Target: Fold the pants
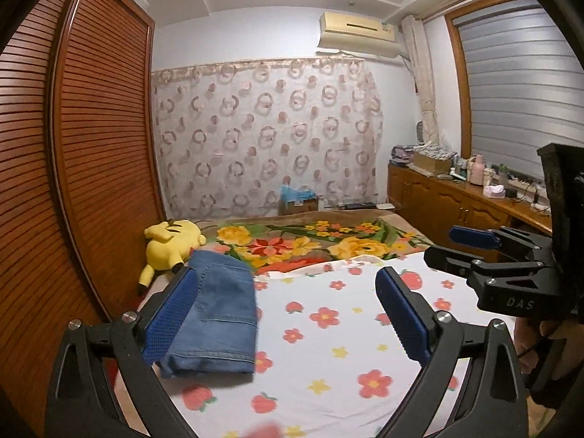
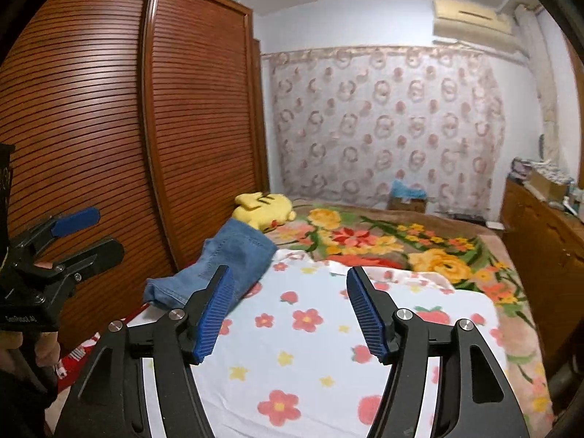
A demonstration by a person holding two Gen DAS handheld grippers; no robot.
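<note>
Blue-padded tongs are filling the foreground of both wrist views. From the left wrist camera, the left tongs are standing wide apart above the bed, with nothing pressed between their pads; the folded pants are lying just behind the left-hand pad, which is overlapping their edge in the picture, though whether it is touching the denim I cannot tell. From the right wrist camera, the right tongs are also standing apart and holding nothing, hovering over the white sheet printed with flowers and strawberries.

The pants are sitting as a compact blue denim bundle on the sheet's left side, close to the wooden wardrobe with slatted doors. Just beyond them a yellow plush toy is lying on the bed near the wardrobe. A floral blanket is covering the far part of the bed, past the sheet's rumpled edge.

Each camera is catching the other tool at its margin: the right tongs are showing at the right edge of the left view, the left tongs at the left edge of the right view, each gripped by a hand. A patterned curtain is hanging on the back wall, and an air conditioner is mounted above it.
</note>
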